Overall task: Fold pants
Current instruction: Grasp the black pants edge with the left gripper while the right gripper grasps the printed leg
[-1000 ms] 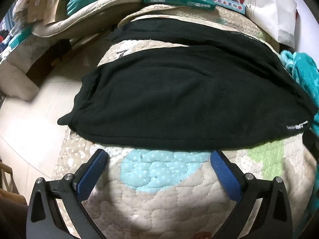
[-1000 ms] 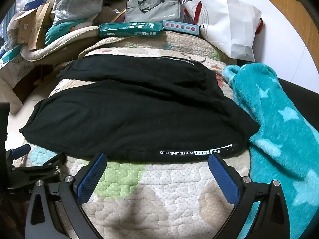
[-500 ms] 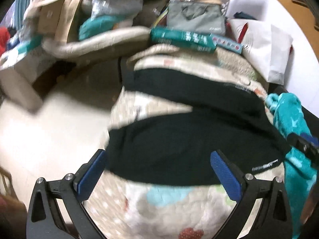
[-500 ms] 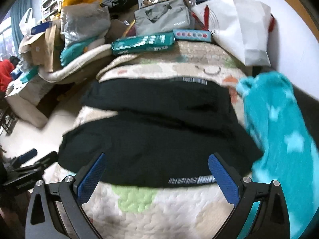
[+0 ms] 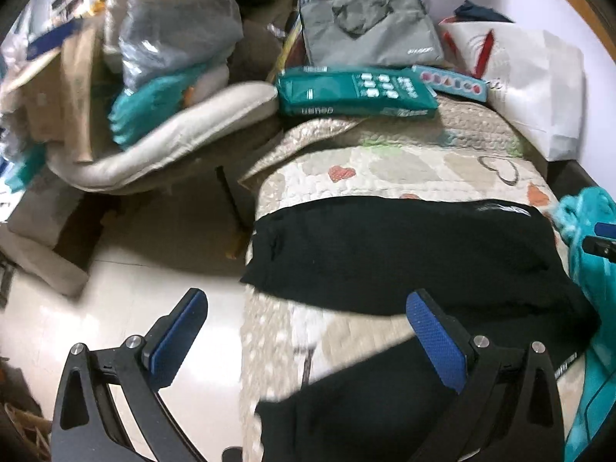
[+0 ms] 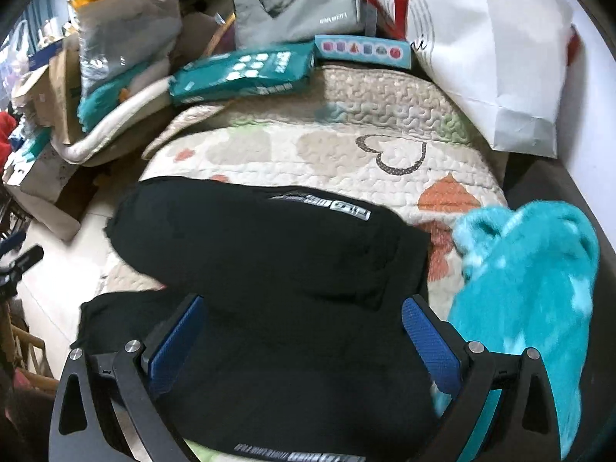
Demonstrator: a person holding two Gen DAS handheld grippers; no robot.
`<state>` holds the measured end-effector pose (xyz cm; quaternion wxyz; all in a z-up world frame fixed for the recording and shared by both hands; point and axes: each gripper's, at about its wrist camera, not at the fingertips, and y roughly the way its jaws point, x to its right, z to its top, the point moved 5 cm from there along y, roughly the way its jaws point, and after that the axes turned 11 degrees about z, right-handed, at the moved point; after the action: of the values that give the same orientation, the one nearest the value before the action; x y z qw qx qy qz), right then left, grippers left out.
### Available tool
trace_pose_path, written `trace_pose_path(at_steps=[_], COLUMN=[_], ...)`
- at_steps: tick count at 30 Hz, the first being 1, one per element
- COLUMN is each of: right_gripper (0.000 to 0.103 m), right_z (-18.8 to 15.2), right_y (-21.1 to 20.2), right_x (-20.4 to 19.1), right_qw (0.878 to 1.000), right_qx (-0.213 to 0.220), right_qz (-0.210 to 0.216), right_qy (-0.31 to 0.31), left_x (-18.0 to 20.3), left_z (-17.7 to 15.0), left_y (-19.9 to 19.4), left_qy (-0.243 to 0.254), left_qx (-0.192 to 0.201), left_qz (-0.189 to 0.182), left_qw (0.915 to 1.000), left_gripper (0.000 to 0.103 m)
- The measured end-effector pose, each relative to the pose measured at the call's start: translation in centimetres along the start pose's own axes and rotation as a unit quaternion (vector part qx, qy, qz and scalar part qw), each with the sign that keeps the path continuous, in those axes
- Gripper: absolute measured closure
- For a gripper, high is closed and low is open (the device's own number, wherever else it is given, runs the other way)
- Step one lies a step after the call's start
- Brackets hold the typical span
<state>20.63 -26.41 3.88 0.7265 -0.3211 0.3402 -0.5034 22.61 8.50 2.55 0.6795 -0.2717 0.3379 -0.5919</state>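
Black pants lie spread across a quilted heart-print bed cover, both legs pointing left toward the bed's edge, with white lettering near the waist. My left gripper hovers open over the bed's left edge, above the gap between the two legs. Open as well, my right gripper hangs above the waist area of the pants, nothing between its blue pads. A tip of the right gripper shows at the right edge of the left wrist view.
A teal fleece blanket lies right of the pants. At the bed's far end sit a green package, a grey bag and a white paper bag. Tiled floor and piled clutter lie to the left.
Both grippers have moved forward and up over the pants, from the near hem toward the far leg and waist. Both stayed open.
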Motion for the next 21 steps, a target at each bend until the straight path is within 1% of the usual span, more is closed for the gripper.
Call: trace_pose_path(at_steps=[2,4,8,11,14,17,18,20,21], right_gripper=[0.000,0.000,0.000,0.001,0.006,0.009,0.011,0.012,0.012], right_z=[1.5,3.0,6.2,8.1,9.3,10.0,10.1,10.1,9.9], right_y=[1.5,3.1,7.1,10.6,14.2,17.1,17.7,18.7,19.2], right_x=[0.9,1.7,2.6,2.6,2.9,3.4,3.6,3.7,3.6], right_qw=[1.000,1.000,0.998,0.995,0.991,0.987,0.986,0.981,0.978], right_qx=[-0.007,-0.008,-0.026,-0.050,-0.079,-0.104,-0.110,-0.126,-0.135], right_qz=[0.011,0.022,0.037,0.051,0.071,0.094,0.103,0.130,0.140], right_qy=[-0.004,-0.011,-0.035,-0.063,-0.075,-0.078,-0.076,-0.074,-0.077], left_x=[0.5,1.0,2.2,3.2,4.3,5.4,5.9,7.0,7.2], left_z=[1.4,2.7,5.2,6.9,7.9,8.1,7.9,7.2,7.1], left_y=[3.0,5.6,10.7,14.6,17.5,19.7,20.3,21.2,21.2], left_qy=[-0.004,0.000,0.018,0.040,0.077,0.127,0.145,0.179,0.187], left_qx=[-0.020,-0.029,-0.039,-0.046,-0.050,-0.051,-0.056,-0.064,-0.058], left_qz=[-0.018,-0.029,-0.037,-0.037,-0.039,-0.053,-0.062,-0.083,-0.089], left_qw=[0.9996,0.9991,0.9984,0.9974,0.9950,0.9892,0.9859,0.9782,0.9766], left_gripper=[0.000,0.000,0.000,0.000,0.000,0.000,0.000,0.000,0.000])
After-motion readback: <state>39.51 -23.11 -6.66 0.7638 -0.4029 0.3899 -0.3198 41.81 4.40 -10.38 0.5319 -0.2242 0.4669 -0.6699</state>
